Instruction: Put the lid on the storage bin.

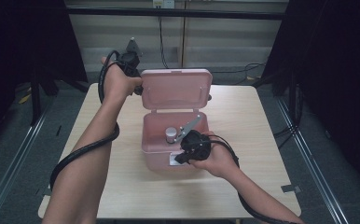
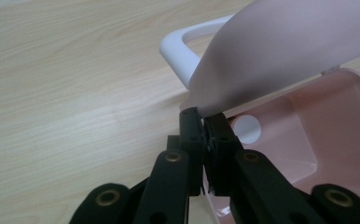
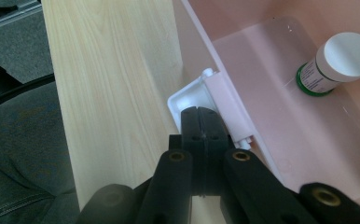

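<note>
light wooden table [image 1: 243, 121] carries a pink box [image 1: 155, 154] at its middle, with the pink lid [image 1: 176, 88] standing open at the back and a white-capped bottle [image 3: 339, 60] upright inside, up and to the right of the right jaws. left gripper [image 2: 205, 119] has its jaws clamped on the lid's edge, with the white handle [image 2: 178, 49] just above and left of the tips. right gripper [image 3: 201, 112] has its jaws pressed together at the white latch [image 3: 187, 95] on the box's front wall, the latch lying right at their tips.
</note>
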The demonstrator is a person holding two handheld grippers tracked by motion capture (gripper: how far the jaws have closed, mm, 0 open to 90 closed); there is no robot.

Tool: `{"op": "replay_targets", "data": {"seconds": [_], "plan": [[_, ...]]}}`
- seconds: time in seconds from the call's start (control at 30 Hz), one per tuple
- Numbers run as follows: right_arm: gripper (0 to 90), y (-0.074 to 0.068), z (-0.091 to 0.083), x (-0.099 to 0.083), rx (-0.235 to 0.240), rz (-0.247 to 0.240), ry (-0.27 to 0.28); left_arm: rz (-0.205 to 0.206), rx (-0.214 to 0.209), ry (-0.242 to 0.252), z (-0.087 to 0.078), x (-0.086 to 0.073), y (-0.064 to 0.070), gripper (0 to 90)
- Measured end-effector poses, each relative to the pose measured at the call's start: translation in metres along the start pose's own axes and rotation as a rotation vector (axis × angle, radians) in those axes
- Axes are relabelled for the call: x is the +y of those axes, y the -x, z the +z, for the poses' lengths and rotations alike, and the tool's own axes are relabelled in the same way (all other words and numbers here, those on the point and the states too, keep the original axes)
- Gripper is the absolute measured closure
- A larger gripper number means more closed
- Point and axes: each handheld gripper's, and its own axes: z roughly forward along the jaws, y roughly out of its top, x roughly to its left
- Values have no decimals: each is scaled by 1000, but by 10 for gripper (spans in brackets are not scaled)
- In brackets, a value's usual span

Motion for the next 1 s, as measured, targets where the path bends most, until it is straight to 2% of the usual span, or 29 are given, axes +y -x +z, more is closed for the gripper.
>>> {"op": "replay_targets", "data": {"seconds": [0.13, 0.33, 0.37, 0.63, 0.7, 0.77, 0.8, 0.83, 0.87, 0.93, 1.0], "plan": [[900, 0, 0, 0, 2, 4, 0, -8, -2, 0, -1, -2, 1, 870], [900, 1, 0, 0, 6, 11, -4, 6, -6, -7, -2, -4, 0, 869], [900, 1, 0, 0, 5, 13, -4, -3, -2, -4, -2, -5, 1, 869], [900, 1, 0, 0, 8, 18, -2, -3, -5, 3, -3, -10, 3, 867], [900, 1, 0, 0, 7, 20, -2, 8, -1, -3, -3, -11, 3, 868], [900, 1, -1, 0, 6, 21, -2, -4, 0, -9, -3, -12, 4, 875], [900, 1, -1, 0, 6, 21, -2, -10, -4, -15, -2, -13, 4, 895], [900, 1, -1, 0, 6, 23, -1, -16, -44, -11, -2, -14, 3, 900], [900, 0, -1, 0, 4, 30, 1, -16, -52, -8, -1, -15, 4, 900], [900, 1, -2, -1, 5, 29, -1, -10, -34, -4, 1, -15, 5, 900], [900, 2, -3, -3, 12, 38, 2, -11, -53, -17, 3, -15, 6, 900]]}}
